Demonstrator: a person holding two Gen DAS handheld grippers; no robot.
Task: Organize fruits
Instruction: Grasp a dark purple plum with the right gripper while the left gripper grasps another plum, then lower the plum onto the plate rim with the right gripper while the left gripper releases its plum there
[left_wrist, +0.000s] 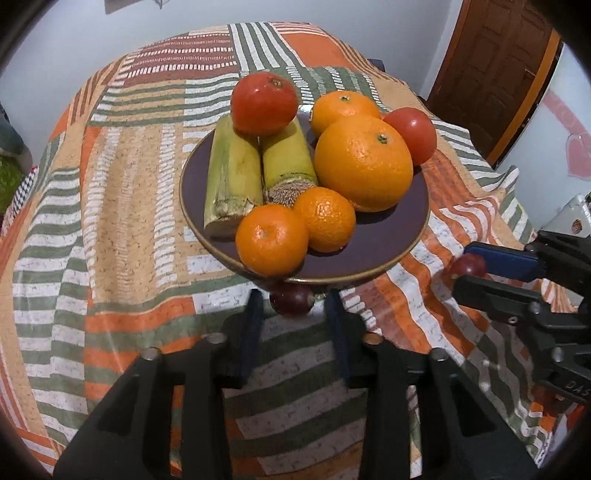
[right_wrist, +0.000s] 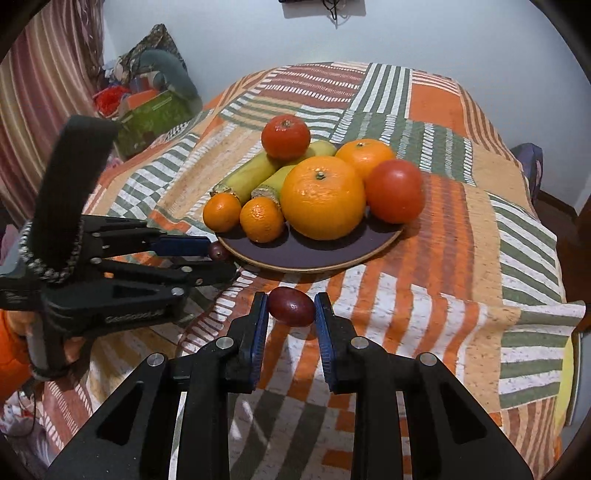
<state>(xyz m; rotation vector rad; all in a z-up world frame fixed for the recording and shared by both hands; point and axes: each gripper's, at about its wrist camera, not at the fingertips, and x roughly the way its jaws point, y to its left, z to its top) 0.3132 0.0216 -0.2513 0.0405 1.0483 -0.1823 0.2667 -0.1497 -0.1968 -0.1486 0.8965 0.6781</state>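
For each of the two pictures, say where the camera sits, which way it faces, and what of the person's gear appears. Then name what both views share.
Left wrist: on the left gripper, angled down at the plate; shows its fingers shut on a grape, right gripper at right.
Right wrist: on the right gripper, facing the plate; its fingers clamp another grape, left gripper at left.
Shared: plate, oranges, tomatoes, striped cloth.

left gripper (left_wrist: 293, 314) clamped on a small dark red grape (left_wrist: 291, 298), just below the near rim of the dark purple round plate (left_wrist: 388, 243). plate carries oranges, tomatoes, two green cane pieces. right gripper (left_wrist: 460, 267), to the right, pinches a second dark red grape (left_wrist: 468, 265) over the striped patchwork cloth (left_wrist: 110, 221).
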